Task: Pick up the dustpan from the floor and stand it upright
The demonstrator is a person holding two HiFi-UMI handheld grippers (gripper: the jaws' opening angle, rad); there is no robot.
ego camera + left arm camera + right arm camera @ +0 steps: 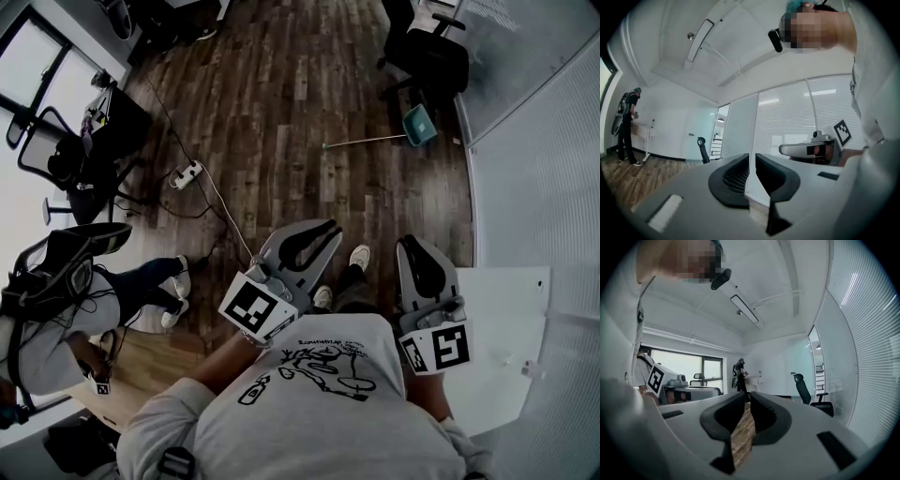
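Head view: the teal dustpan (419, 124) lies on the floor (281, 94) well ahead, by an office chair (433, 58). It is judged light, stiff plastic, best taken by its thin handle (366, 141). Left gripper view: the left hand-held gripper (752, 157) has jaws together and empty, dustpan unseen. Right gripper view: the right hand-held gripper (746, 397) is likewise closed and empty.

The head camera looks steeply down past the grey left tool (323, 234) and grey right tool (417, 248) onto the dark wooden plank floor (281, 94). The 2 tool cameras ride close behind their jaws, facing roughly level. All 3 views share the black office chair (805, 389) ahead.
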